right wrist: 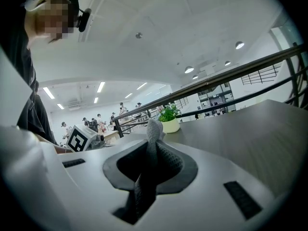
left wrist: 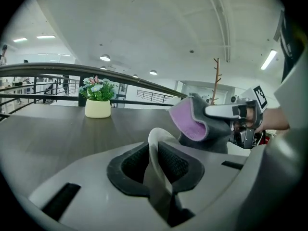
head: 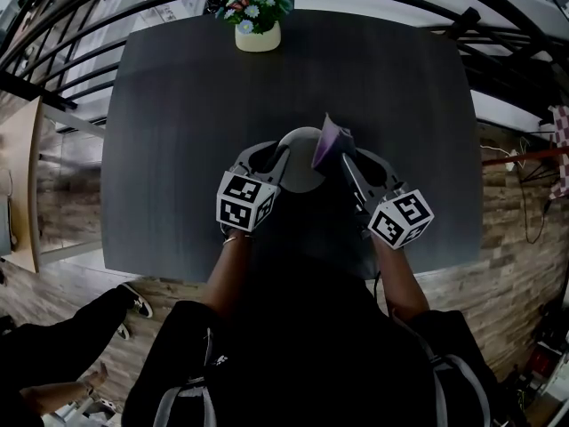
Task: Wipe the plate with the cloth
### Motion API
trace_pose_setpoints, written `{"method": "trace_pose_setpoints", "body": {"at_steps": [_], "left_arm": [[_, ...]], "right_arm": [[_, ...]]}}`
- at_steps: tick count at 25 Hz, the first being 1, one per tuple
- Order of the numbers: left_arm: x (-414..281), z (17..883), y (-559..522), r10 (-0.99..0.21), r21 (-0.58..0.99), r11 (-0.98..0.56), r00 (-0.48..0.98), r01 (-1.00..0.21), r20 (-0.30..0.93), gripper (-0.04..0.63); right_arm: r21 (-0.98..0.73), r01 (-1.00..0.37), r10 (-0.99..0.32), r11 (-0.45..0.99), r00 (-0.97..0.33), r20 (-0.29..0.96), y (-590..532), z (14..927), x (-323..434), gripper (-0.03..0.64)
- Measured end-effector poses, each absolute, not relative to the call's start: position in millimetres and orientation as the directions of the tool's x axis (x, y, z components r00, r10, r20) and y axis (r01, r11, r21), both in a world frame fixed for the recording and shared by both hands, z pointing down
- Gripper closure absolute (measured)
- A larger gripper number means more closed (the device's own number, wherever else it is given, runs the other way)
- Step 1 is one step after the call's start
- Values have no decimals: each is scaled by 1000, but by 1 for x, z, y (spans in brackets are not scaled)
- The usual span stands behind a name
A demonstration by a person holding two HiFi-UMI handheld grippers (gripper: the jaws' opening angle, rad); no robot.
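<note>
A pale grey plate [head: 300,157] stands tilted on edge over the middle of the dark table [head: 178,132]. My left gripper [head: 279,154] is shut on its near-left rim; in the left gripper view the rim [left wrist: 153,141] sits pinched between the black pads of that gripper [left wrist: 156,160]. A purple and grey cloth [head: 331,139] sticks up just right of the plate, with my right gripper [head: 345,160] shut on it. The left gripper view shows the cloth [left wrist: 195,124] folded in the right gripper [left wrist: 208,112]. In the right gripper view grey cloth [right wrist: 153,131] rises from the closed jaws [right wrist: 150,158].
A cream pot of flowers [head: 258,25] stands at the table's far edge, also seen as the pot [left wrist: 97,105] and pot [right wrist: 169,121]. Black railings [head: 53,69] curve behind the table. A person's legs and shoes [head: 107,314] lie on the wooden floor at lower left.
</note>
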State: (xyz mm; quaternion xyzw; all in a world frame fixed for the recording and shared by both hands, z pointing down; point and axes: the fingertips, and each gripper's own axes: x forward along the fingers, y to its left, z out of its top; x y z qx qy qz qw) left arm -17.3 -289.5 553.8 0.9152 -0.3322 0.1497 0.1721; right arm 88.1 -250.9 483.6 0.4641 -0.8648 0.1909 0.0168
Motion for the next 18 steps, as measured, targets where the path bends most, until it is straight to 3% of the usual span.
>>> {"method": "trace_pose_setpoints", "body": {"at_steps": [18], "left_arm": [[-17,590,-299,-536,147,-716,672,-682,510,511]], "right_arm": [[-312,-836,-798,452,-535,276,-263,513,91,575]]}}
